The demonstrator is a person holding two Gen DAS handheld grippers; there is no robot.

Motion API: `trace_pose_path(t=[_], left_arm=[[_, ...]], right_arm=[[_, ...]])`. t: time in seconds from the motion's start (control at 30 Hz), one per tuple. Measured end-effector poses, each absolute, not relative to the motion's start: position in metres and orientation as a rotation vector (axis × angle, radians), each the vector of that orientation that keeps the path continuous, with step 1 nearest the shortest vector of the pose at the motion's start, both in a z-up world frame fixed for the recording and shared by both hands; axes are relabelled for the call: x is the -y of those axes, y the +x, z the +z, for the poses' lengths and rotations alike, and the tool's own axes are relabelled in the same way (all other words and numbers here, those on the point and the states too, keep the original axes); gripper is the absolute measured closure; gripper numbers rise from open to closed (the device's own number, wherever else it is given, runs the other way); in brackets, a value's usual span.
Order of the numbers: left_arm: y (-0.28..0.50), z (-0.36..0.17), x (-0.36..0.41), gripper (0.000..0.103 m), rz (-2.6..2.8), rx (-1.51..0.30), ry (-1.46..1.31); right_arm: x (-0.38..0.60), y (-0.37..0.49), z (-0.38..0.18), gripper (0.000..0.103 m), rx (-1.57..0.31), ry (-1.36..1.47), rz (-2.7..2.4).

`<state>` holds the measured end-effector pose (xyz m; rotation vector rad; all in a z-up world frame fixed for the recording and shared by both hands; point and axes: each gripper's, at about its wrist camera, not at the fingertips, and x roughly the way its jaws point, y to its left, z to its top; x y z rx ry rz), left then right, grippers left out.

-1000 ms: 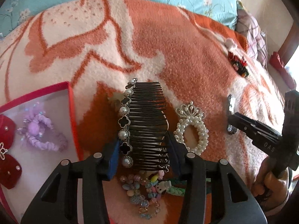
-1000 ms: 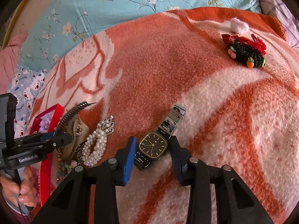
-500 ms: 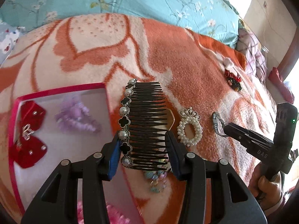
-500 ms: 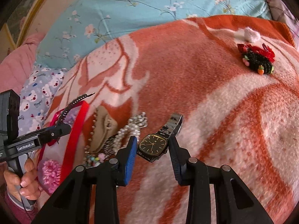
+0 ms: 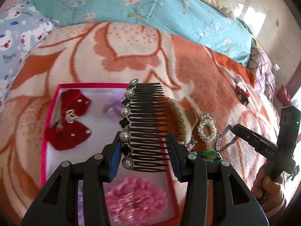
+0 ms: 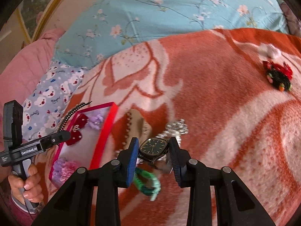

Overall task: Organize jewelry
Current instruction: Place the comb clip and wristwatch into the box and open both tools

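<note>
My left gripper (image 5: 144,155) is shut on a black hair comb (image 5: 148,124) trimmed with pearls and black clovers, holding it above the pink-rimmed box (image 5: 49,113). The box holds a red bow (image 5: 69,120), a purple scrunchie (image 5: 112,108) and a pink flower piece (image 5: 137,199). My right gripper (image 6: 153,151) is shut on a gold watch with a dark dial (image 6: 153,147), lifted above the blanket. In the right wrist view the box (image 6: 105,131) lies at the left with the left gripper (image 6: 62,135) and comb over it.
On the orange and cream blanket lie a pearl ring hair tie (image 5: 206,128), a beige clip (image 5: 185,118), a green braided band (image 6: 148,180) and a red and black hair piece (image 6: 278,75). A blue floral quilt (image 6: 160,15) lies behind.
Both grippers have risen and moved left. The comb is now over the pink box instead of over the blanket. The watch has been lifted off the blanket and carried toward the box.
</note>
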<state>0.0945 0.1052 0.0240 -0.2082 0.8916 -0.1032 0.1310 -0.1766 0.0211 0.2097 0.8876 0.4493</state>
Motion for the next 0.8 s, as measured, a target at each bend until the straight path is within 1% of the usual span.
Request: trace_pose_path(t=[0.4,0.67,0.8], left_arm=[[0.067,0.021,-0.161,0.059,0.005,-0.881,-0.233],[0.067,0.001,-0.191,0.059,0.059,-0.920,-0.258],[0.069,-0.012,-0.194,0.059,0.055,-0.945,-0.261]], right_arm=[[0.096,0.121,0.041,0.070,-0.869,0.174,0.644],[0.018,0.112,0.038,0.070,-0.898,0.124,0.796],[-0.005,0.104,0.031,0.070,-0.912,0.097,0.834]])
